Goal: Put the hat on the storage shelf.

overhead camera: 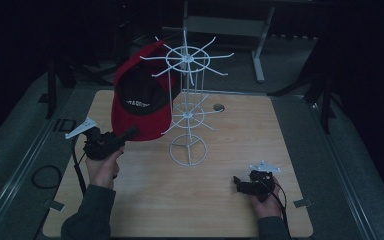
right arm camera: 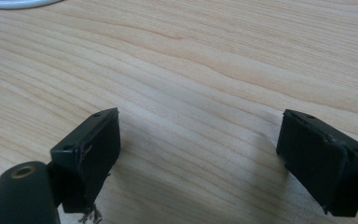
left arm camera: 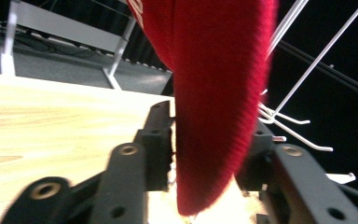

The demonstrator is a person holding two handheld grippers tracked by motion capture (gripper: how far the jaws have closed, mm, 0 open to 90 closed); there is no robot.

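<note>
Setting: a pale wooden bench [overhead camera: 220, 200] is sitting in a dark room, with grey floor and a metal frame lying beyond its far edge.

Left gripper [overhead camera: 130, 133]: its jaws are closing on the brim of a red cap [overhead camera: 142, 102]; in the left gripper view the red fabric [left arm camera: 214, 107] is hanging down between them, pinched or very nearly so. The cap is being held up off the bench, its crown leaning against the upper spokes of a white wire rack [overhead camera: 187, 107].

Right gripper [overhead camera: 239, 184]: it is resting low over the bench near the front right, jaws spread wide and holding nothing; bare wood grain [right arm camera: 200, 93] is showing between them.

Progress, as judged: the cap is gripped and raised to the rack, but whether it is already hooked on a spoke cannot be told; seating and release are looking like the remaining steps.

Clearance: spokes are projecting all round the rack at two levels, crowding the cap's right side. Open bench is lying to the left and front; the left gripper is working close to the bench's left edge.
</note>
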